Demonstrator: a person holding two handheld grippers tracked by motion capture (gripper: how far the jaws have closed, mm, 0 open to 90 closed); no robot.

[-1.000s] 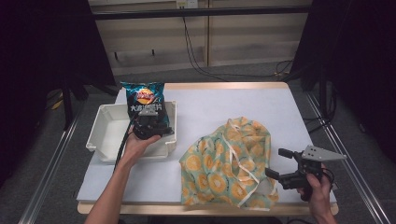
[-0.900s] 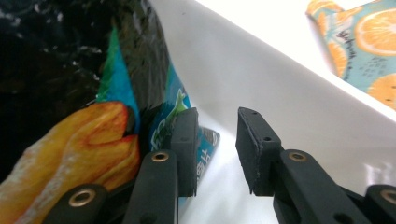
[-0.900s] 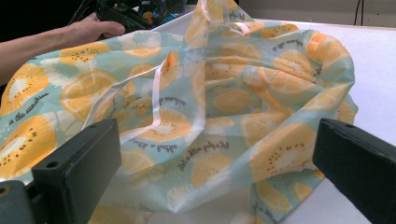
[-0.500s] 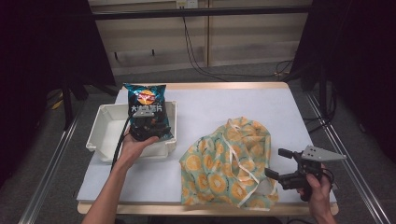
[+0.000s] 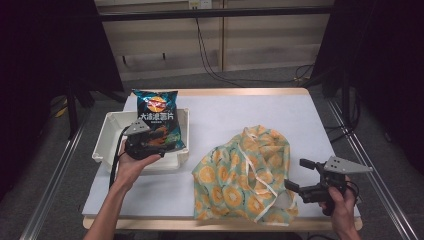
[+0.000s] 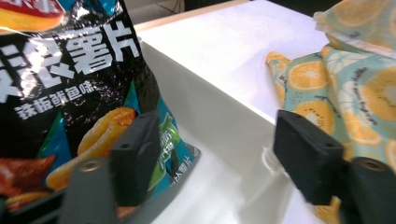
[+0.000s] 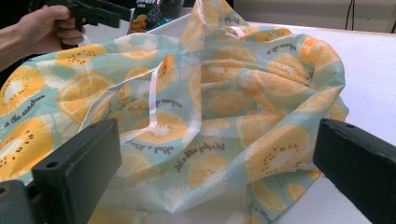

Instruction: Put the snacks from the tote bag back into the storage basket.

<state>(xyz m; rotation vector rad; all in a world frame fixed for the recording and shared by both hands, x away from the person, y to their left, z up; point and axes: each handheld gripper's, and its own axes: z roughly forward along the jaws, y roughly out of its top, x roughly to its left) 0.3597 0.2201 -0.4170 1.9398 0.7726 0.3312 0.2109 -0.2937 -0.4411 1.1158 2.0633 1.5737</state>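
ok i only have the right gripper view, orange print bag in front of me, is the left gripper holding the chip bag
Observer: No. The left gripper has just been opening its jaws and they stand wide. The lower corner of the chip bag lies between them, close to one jaw, but nothing presses on it.
Operator: so where's the chip bag sitting
Observer: It stands upright in the white tray and leans against the tray's far wall. The tray is on the left side of the table in the high view.
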